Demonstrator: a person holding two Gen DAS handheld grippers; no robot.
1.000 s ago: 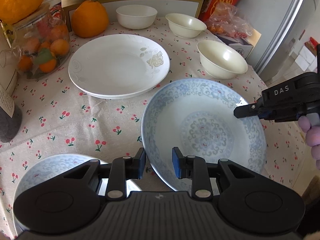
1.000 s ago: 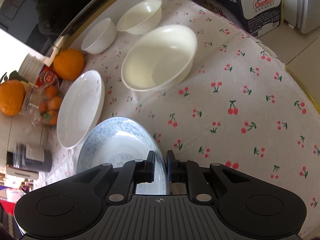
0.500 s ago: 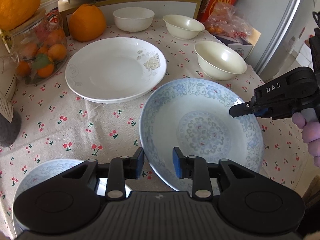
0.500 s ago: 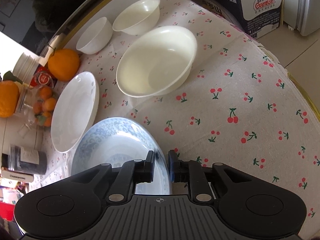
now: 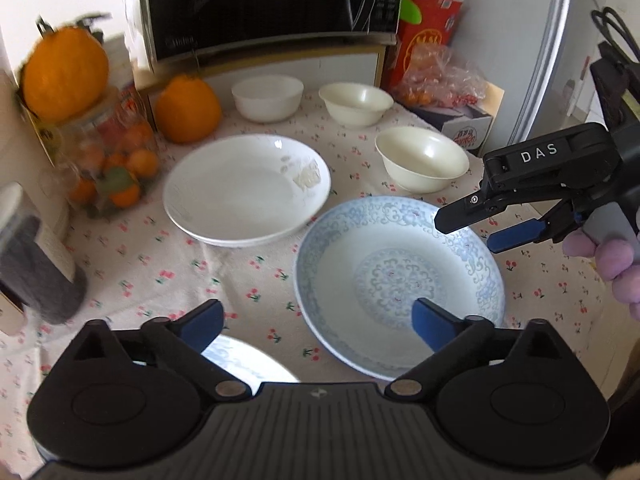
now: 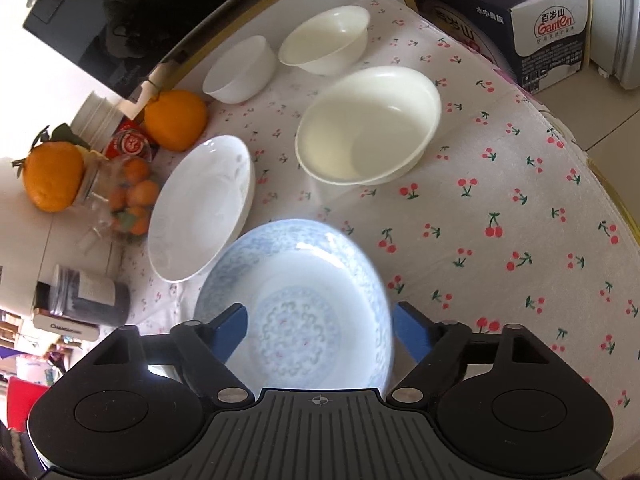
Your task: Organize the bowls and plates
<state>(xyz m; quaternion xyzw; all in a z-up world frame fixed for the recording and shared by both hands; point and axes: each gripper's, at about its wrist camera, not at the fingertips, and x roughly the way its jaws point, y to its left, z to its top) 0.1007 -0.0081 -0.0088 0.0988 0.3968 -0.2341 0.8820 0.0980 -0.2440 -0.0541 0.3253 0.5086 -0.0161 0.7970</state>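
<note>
A blue-patterned plate (image 5: 384, 252) lies flat on the cherry-print tablecloth (image 5: 168, 264). My left gripper (image 5: 316, 316) hovers over its near rim, its jaws opening wide with no pad touching the plate. My right gripper (image 5: 470, 232) hangs above the plate's far right rim, jaws also opening. In the right wrist view this gripper (image 6: 320, 320) straddles the plate (image 6: 296, 276) without pressing on it. A white plate (image 5: 244, 188) sits to the left. A second blue plate (image 5: 248, 360) shows under my left gripper. Three pale bowls (image 5: 420, 160) (image 5: 356, 102) (image 5: 266, 96) stand behind.
A large orange (image 5: 188, 110), a jar of small oranges (image 5: 112, 168) and a dark jar (image 5: 36, 268) crowd the left side. A microwave (image 5: 272, 4) stands at the back. A water carton (image 6: 540, 28) sits past the table's right edge (image 6: 608, 184).
Both grippers, shut on the blue plate's rim before, have spread their jaws wide and let go. Both have lifted up and back from the plate, which stays on the cloth.
</note>
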